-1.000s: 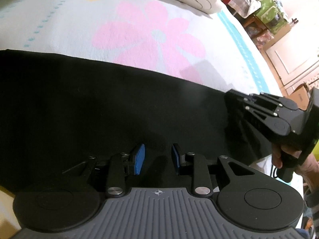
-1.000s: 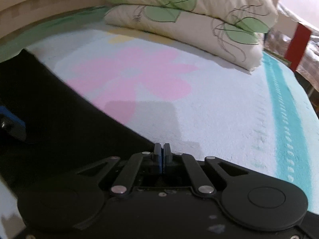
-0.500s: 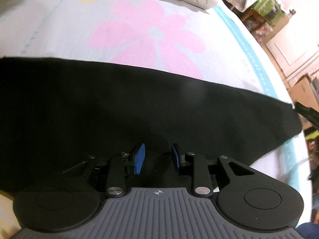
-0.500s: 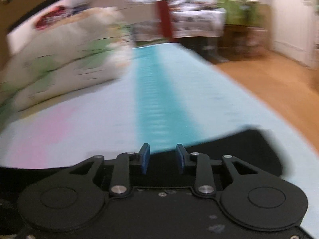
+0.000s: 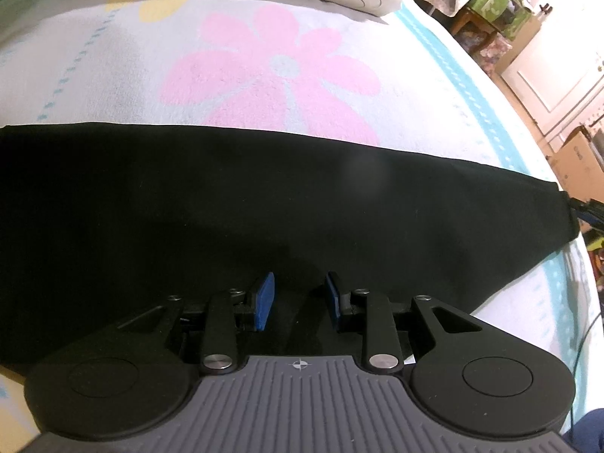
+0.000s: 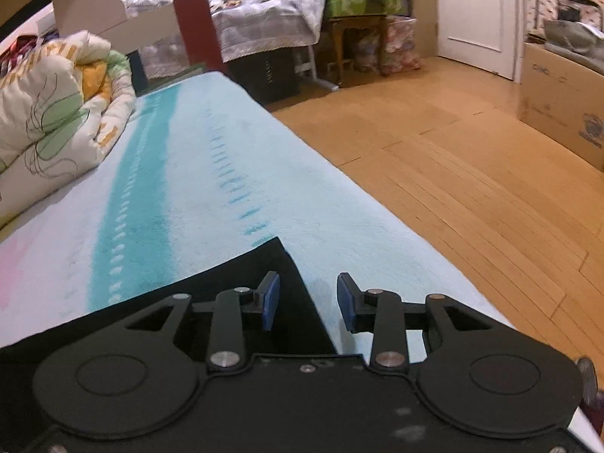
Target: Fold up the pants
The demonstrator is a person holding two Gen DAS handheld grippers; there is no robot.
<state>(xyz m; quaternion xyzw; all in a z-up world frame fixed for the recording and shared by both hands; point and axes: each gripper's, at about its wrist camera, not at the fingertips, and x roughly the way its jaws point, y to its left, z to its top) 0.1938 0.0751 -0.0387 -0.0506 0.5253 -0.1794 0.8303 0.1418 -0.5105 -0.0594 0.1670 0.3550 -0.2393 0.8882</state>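
Note:
Black pants (image 5: 264,204) lie flat in a long band across the bed, folded lengthwise. My left gripper (image 5: 298,298) is open and empty, low over the near edge of the pants at their middle. My right gripper (image 6: 307,300) is open and empty at the pants' right end (image 6: 260,275); the end's edge runs between its jaws, with the left fingertip (image 6: 271,298) over the black cloth and the right fingertip over the bedcover. A tip of the right gripper shows at the far right of the left wrist view (image 5: 583,207).
The bedcover (image 5: 271,71) is pale with a pink flower and teal stripes. Pillows (image 6: 49,120) lie at the head of the bed. The bed's right edge (image 6: 377,196) drops to a wooden floor (image 6: 472,158) with cardboard boxes (image 6: 562,102) and furniture beyond.
My right gripper let go, opened and swung from the pants' middle to their right end. The left gripper stayed open over the near edge and pulled back a little.

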